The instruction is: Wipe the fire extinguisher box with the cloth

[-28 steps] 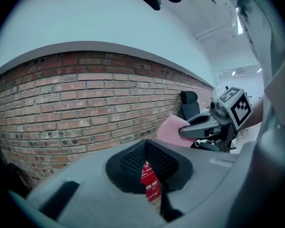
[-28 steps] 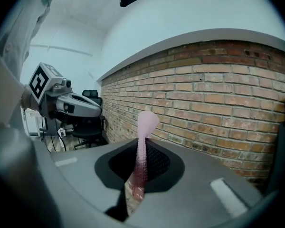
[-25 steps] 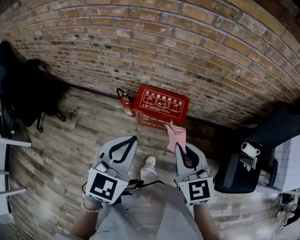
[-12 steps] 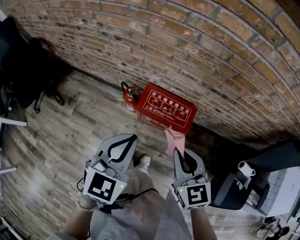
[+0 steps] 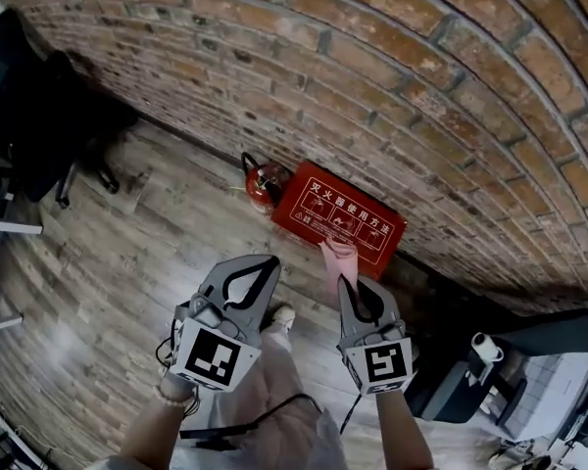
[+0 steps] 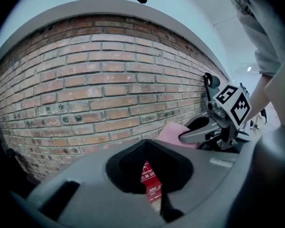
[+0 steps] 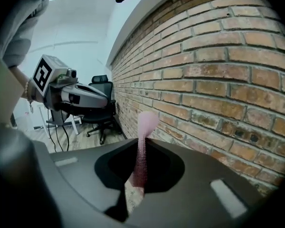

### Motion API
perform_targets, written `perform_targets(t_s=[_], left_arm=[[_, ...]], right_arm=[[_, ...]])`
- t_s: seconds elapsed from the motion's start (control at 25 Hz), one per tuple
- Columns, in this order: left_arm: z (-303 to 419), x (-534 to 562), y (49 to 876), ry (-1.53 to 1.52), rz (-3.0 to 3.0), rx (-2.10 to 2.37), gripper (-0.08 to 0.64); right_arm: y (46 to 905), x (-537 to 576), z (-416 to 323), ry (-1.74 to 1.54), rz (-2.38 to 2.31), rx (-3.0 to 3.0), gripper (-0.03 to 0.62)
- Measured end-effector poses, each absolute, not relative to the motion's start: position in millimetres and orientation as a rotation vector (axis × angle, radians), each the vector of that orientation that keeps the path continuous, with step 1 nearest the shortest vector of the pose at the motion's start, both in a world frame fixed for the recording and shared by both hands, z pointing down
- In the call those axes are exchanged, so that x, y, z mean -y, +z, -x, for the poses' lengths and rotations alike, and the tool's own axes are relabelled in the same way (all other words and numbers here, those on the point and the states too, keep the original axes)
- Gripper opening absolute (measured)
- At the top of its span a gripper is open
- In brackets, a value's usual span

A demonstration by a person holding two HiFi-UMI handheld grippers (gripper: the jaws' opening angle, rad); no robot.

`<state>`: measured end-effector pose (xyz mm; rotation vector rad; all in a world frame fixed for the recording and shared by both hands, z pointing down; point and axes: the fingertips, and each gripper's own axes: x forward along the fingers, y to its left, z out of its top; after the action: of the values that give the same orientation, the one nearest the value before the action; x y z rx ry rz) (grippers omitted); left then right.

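**Item 1. Left gripper (image 5: 259, 264).** Nearest the person, on the left. The jaws were closed tip to tip with nothing between them. In its own view the red box showed only through the gap behind the tips. It was idle.

**Item 2. Right gripper (image 5: 345, 284).** Beside the left one and at about the same height. The jaws were clamped on the pink cloth (image 5: 338, 260), which rose from the tips as a narrow upright fold with its top curling over.

**Item 3. Wooden floor (image 5: 127, 253).** Plank boards, with one shoe (image 5: 280, 314) below and between the grippers.

**Item 4. Fire extinguisher box (image 5: 345, 220).** Red, with a printed lid, lying on the floor against the foot of the wall, just beyond the cloth. In the head view the cloth's tip overlapped the box's near edge, but contact could not be confirmed and it probably hung clear above.

**Item 5. Fire extinguisher (image 5: 262, 184).** Red, just beside the box's left end.

**Item 6. Brick wall (image 5: 372, 86).** Behind everything.

**Handling note.** The step in hand appeared to be the approach. To wipe well, the right gripper would need to come down until a broad part of the cloth lay flat on the lid, not just the thin folded edge. It should then sweep along the lid's length with the grip kept firm. The free left gripper could steady the box if it slid.
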<state>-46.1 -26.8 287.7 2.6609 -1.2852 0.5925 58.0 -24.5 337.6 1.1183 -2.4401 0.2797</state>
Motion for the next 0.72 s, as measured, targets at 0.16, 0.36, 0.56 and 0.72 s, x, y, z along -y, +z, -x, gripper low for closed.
perform_targets(t_s=[0.16, 0.36, 0.56, 0.72], left_arm=[[51.2, 45.1, 321.0, 0.632, -2.647, 1.276, -0.003], [54.2, 57.0, 346.9, 0.614, -2.645, 1.236, -0.003], [65.0, 75.1, 373.1, 0.622, -2.643, 1.257, -0.003], [72.9, 89.0, 388.7, 0.576, -2.603, 1.289, -0.003]], right_arm=[[373.0, 51.1, -47.6, 0.298, -1.085, 2.440, 0.028], [420.8, 70.2, -27.7, 0.252, -0.970, 2.431, 0.028], [463.0, 103.4, -8.8, 0.261, -0.980, 2.426, 0.028], [480.7, 127.7, 9.3, 0.315, -1.000, 2.437, 0.028]])
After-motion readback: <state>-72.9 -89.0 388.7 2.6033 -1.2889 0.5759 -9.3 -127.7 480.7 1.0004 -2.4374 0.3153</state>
